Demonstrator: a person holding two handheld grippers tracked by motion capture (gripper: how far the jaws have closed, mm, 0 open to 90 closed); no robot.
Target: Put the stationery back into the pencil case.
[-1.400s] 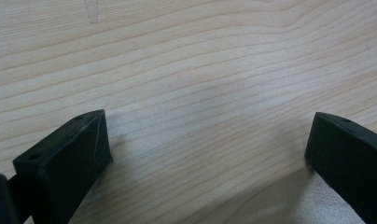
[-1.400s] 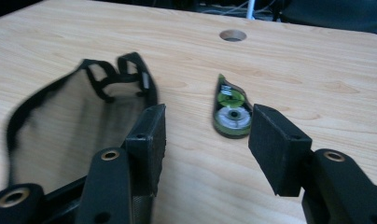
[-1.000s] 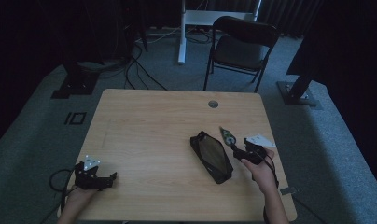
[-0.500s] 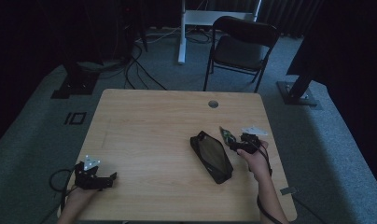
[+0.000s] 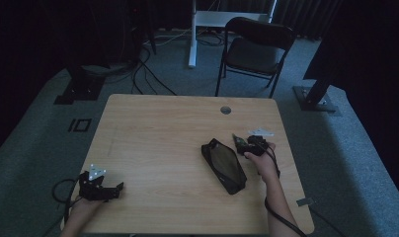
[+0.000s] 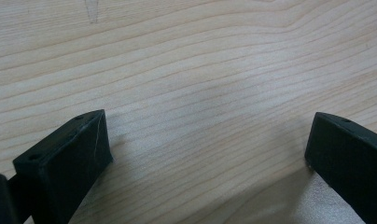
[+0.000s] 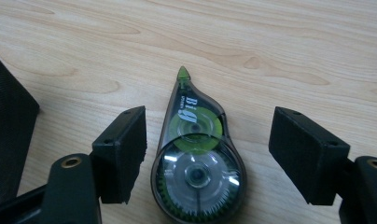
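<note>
the right gripper [image 7: 207,154] hangs low over the counter [image 5: 158,133] near its right edge, with a correction tape [image 7: 196,158] lying flat between its fingers [image 7: 123,154]. the fingers stand spread, one on each side of the tape, and neither pad touches it; they have just been opening, and the tape sits in the gap but is not pinched. the tape lies on its broad side with the green tip pointing away from the gripper, so the two fingers face its curved narrow flanks (i think this is the only way to close on such a flat thing). in the high view the right gripper [image 5: 254,144] is just beside the black pouch [image 5: 223,165], which lies diagonally on the counter, and the pouch is probably the reason why the tape is handled here. whether the tape is about to be taken or was set down, i cannot say.

the left gripper [image 5: 96,185] rests at the near left corner, well apart from the work. its fingers [image 6: 67,163] are spread with only bare wood between them, so this hand seems to wait and keep out of the way.
</note>
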